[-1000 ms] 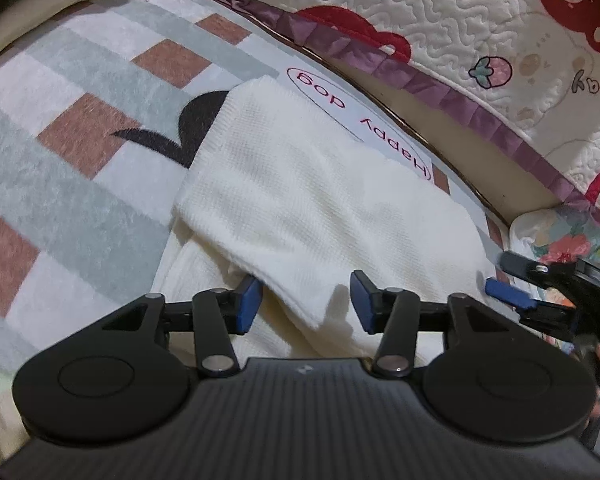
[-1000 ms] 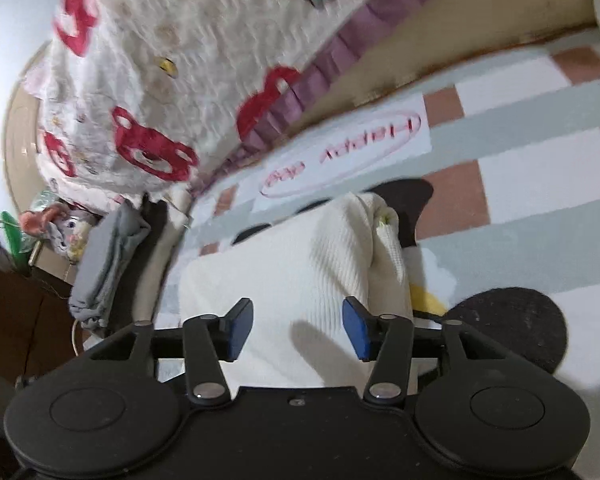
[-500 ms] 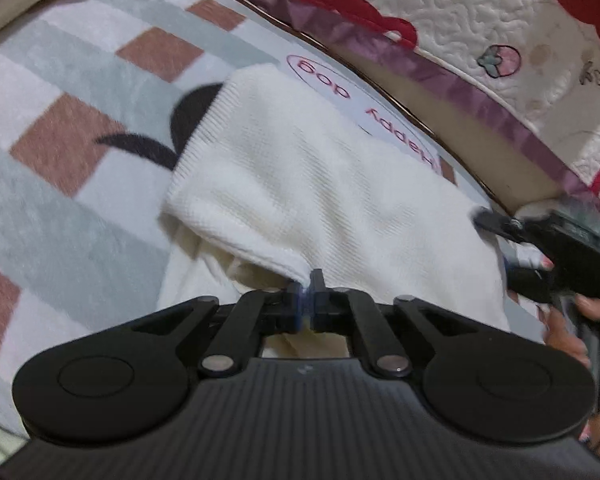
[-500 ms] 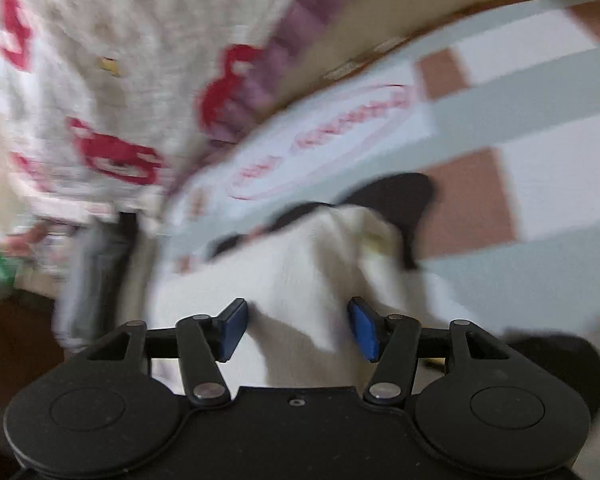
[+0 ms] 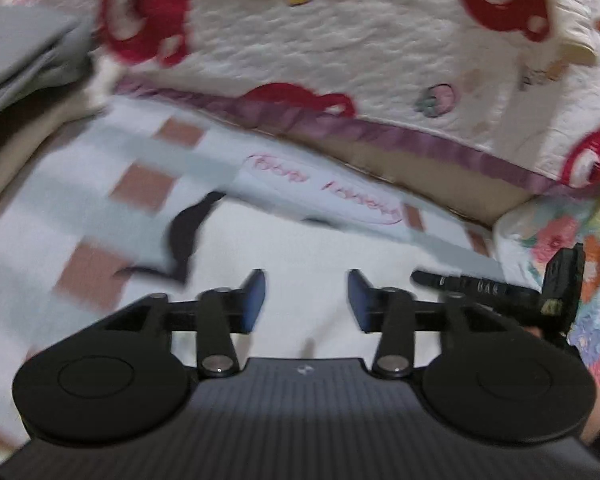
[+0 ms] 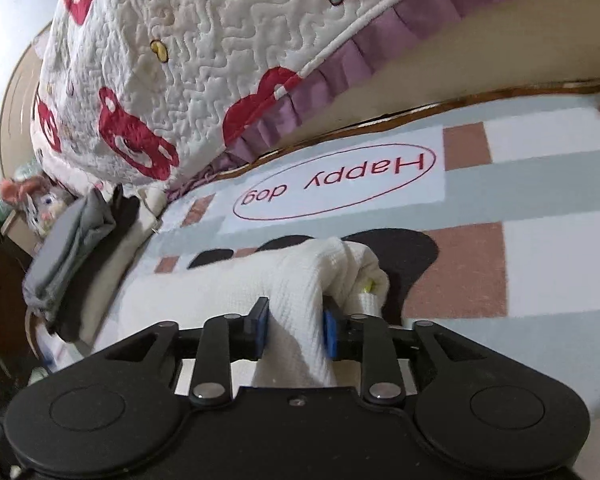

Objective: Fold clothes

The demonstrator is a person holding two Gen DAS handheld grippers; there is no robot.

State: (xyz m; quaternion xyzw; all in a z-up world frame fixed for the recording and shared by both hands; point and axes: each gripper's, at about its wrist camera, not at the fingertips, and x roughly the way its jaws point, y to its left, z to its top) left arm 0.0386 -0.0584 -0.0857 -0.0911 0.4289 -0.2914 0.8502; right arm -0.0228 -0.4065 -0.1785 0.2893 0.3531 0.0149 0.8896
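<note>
The right tongs point(image 6: 294, 332) are clamping a bunched fold of the cream knit garment point(image 6: 220, 284), their jaws having just been closing on it, while the left tongs point(image 5: 306, 300) are hanging over that cloth with jaws that have just been opening and nothing between them. Ahead of both tongs a checked blanket point(image 6: 540, 248) is lying flat, its red oval reading "Happy dog" point(image 6: 334, 182), and open room is showing to the right of the right tongs. Beyond it a quilted bear-print cover point(image 6: 204, 60) with a purple frill is rising like a wall, and folded grey clothes point(image 6: 68, 248) are sitting to the left of the right tongs.
</note>
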